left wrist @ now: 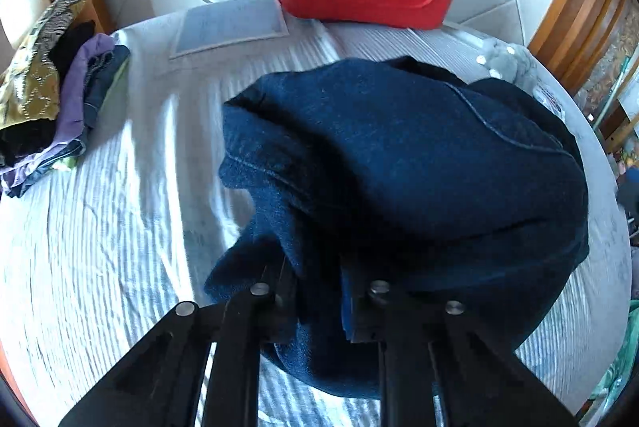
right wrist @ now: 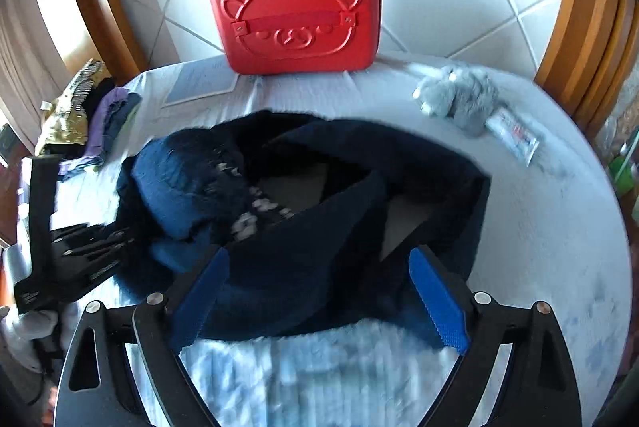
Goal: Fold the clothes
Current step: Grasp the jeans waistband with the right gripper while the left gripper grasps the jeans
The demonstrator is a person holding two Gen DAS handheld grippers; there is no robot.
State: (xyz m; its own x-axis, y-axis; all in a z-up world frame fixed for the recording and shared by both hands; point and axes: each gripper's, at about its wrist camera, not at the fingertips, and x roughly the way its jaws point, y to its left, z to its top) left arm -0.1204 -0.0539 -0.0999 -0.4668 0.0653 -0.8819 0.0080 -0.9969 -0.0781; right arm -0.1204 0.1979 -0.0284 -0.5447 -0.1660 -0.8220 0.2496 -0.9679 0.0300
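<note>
A dark blue denim garment [left wrist: 399, 163] lies bunched on the white striped bed [left wrist: 100, 247]. My left gripper [left wrist: 319, 291] is shut on a fold of it at its near edge; the fabric hides the fingertips. In the right wrist view the same garment [right wrist: 303, 227] lies crumpled in the middle of the bed. My right gripper [right wrist: 319, 291] is open, its blue pads [right wrist: 435, 299] standing on either side of the garment's near edge. The left gripper [right wrist: 100, 243] shows at the garment's left side there.
A red bear-face case [right wrist: 297, 23] stands at the bed's far edge against the tiled wall. A stack of folded clothes [left wrist: 52, 99] sits at the far left. A grey plush toy [right wrist: 459, 99] and a small tube [right wrist: 515, 135] lie at the far right.
</note>
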